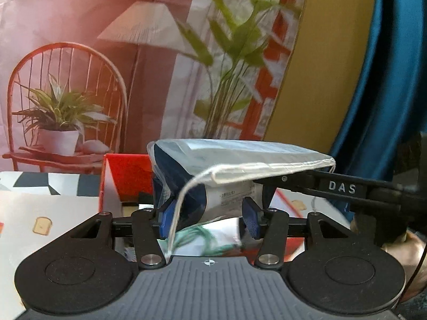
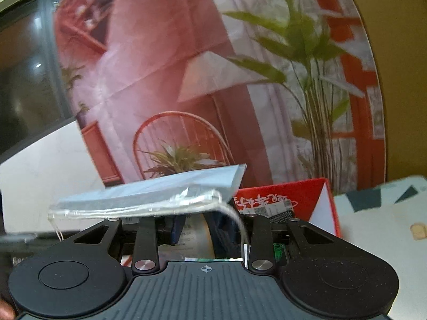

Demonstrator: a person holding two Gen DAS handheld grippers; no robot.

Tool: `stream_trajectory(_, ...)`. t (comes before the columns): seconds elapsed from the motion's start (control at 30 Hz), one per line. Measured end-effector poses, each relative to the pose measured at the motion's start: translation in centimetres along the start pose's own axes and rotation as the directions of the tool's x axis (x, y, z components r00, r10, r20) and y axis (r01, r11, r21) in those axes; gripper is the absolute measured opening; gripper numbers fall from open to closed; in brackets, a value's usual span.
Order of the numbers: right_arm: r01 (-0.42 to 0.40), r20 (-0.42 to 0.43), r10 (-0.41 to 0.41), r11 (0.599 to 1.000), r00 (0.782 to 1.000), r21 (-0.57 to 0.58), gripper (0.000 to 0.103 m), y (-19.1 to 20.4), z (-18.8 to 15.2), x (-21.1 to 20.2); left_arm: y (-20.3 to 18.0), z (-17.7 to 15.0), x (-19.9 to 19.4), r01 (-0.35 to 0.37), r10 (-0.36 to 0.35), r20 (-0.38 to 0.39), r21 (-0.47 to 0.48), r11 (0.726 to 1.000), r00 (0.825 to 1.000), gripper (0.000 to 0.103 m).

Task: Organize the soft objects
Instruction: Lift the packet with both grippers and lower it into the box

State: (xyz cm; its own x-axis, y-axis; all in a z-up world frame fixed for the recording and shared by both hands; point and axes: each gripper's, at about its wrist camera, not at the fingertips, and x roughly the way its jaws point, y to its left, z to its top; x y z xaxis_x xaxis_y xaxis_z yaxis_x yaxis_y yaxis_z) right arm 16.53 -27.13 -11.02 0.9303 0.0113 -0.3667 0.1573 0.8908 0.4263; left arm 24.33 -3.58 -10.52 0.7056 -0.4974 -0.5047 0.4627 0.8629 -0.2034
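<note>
A soft pack in a clear plastic bag (image 1: 234,154), with dark blue and white print, hangs above the table. Over its top lies a white face mask (image 1: 267,172), and the ear loop (image 1: 181,202) dangles down the near side. My left gripper (image 1: 209,218) is shut on the pack's lower part, a blue pad against each side. A black finger (image 1: 341,186) of the right gripper comes in from the right under the mask. In the right wrist view the same pack (image 2: 149,189) covers my right gripper (image 2: 197,230), whose pads squeeze its white-labelled part.
A red and white open box (image 1: 125,176) (image 2: 293,197) stands just behind the pack. A light tablecloth (image 1: 53,213) (image 2: 387,226) with toast prints lies below. A printed backdrop (image 1: 80,53) of a chair, lamp and plants rises behind. A blue curtain (image 1: 387,80) hangs at the right.
</note>
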Motion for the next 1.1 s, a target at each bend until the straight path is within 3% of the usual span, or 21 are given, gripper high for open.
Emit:
stream_trajectory(0.17, 0.057, -0.149, -0.043, 0.994, 0.988, 0.091, 0.03, -1.6, -0.3, 4.5, 2.2, -0.2, 3.3, 0.003, -0.008, -0.114, -0.049, 0.999, 0.993, 0.054)
stream_trajectory(0.4, 0.16, -0.289, -0.139, 0.986, 0.947, 0.049, 0.03, -2.6, -1.7, 8.7, 3.9, -1.2, 7.9, -0.024, -0.001, -0.227, -0.107, 0.994, 0.974, 0.054)
stream_trajectory(0.5, 0.192, -0.328, -0.183, 0.981, 0.927, -0.004, 0.032, -2.4, -1.5, 10.4, 4.6, -1.0, 8.9, -0.047, 0.017, -0.224, -0.13, 0.99, 0.974, 0.054)
stream_trajectory(0.73, 0.233, -0.348, -0.24, 0.971, 0.906, -0.063, 0.033, -2.2, -1.4, 12.4, 5.6, -0.9, 10.1, -0.119, 0.087, -0.222, -0.136, 0.984, 0.971, 0.054)
stream_trajectory(0.9, 0.266, -0.361, -0.262, 0.963, 0.895, -0.039, 0.042, -2.9, -1.4, 12.8, 5.1, -0.8, 9.7, -0.136, 0.11, -0.21, -0.114, 0.984, 0.972, 0.054)
stream_trajectory(1.1, 0.298, -0.363, -0.262, 0.954, 0.894, 0.046, 0.043, -3.8, -1.1, 11.5, 4.8, -0.5, 7.8, -0.14, 0.122, -0.162, -0.103, 0.985, 0.979, 0.06)
